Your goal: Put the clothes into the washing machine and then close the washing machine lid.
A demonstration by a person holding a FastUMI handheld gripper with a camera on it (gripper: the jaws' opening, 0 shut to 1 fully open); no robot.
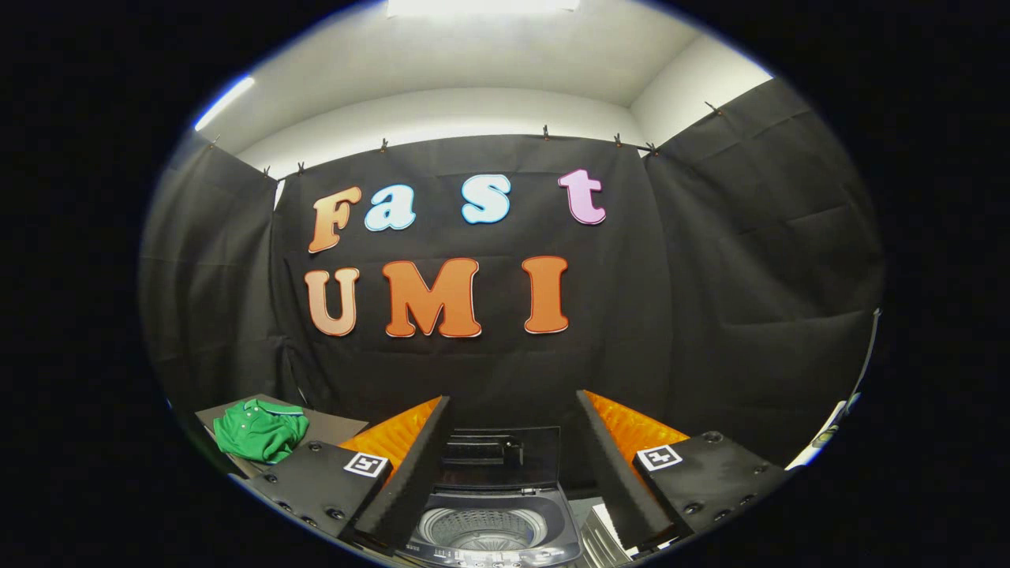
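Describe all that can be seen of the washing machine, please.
The washing machine is a small top-loading one standing below and between the fingers of the open gripper. Its lid is raised, upright at the back, dark and see-through looking. The round drum lies open, metallic with perforated walls, with no clothes visible inside. The top frame is grey. A control strip runs along its near edge. Nothing touches it.

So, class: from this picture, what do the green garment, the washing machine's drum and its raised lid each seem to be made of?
Green garment: soft knit cloth, probably cotton; it lies crumpled, with a collar.
Drum: looks like bright metal, likely stainless steel; shiny, with rows of small holes.
Lid: dark, glossy, see-through panel, glass or plastic; the look leaves it open.
The gripper hangs with its jaws open, the washing machine between them.
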